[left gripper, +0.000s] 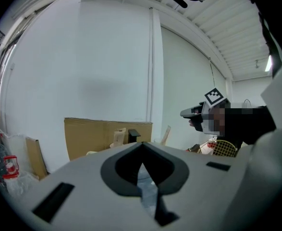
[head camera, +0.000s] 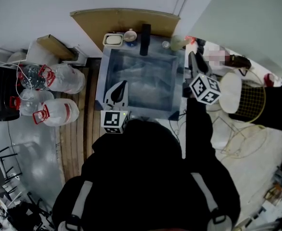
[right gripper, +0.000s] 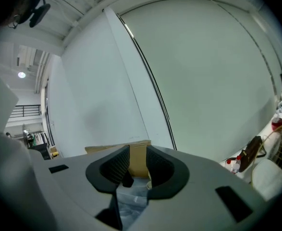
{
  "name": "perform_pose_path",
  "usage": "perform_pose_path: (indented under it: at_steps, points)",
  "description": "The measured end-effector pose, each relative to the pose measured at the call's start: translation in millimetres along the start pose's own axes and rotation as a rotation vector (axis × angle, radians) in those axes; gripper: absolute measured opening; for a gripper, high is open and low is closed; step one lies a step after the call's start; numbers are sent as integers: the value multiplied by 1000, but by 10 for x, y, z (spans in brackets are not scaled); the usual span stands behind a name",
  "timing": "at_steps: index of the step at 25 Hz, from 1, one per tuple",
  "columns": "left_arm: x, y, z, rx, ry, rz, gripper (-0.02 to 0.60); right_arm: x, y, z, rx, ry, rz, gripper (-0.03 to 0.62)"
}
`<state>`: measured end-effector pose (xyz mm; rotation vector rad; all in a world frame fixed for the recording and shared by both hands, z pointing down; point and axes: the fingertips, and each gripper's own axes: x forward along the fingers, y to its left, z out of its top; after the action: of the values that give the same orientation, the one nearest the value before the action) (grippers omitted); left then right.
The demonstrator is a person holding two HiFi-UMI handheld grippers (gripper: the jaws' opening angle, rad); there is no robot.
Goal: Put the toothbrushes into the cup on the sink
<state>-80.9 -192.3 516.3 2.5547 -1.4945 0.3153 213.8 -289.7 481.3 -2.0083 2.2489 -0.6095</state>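
Cup is standing on the far right corner of the sink; toothbrushes are too small to make out. Nearest, a person in dark clothing is leaning over the sink's front edge, holding 2 grippers. Left gripper is hovering over the basin's front left, its claw clenched on nothing. Right gripper is hovering by the right rim, near the cup, its claw released and empty, jaws standing apart. Beyond the sink, a sheet of cardboard is leaning against the white wall.
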Motion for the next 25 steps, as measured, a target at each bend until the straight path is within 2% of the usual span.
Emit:
perform_pose_path:
  at_steps: [3,7,13,25]
  points:
    - [13,-48,37,14,-12,-11,3,-234,173,115,-74,-51,20,64]
    - [21,-99,79,30,-30,-30,2,-498,305,119,-151,-99,5,6]
    - [76,-162,125,30,-41,-43,2,-716,496,-75,-211,-117,68,3]
    - [87,-257,132,26,-55,-74,3,-962,677,-461,-289,-99,31,3]
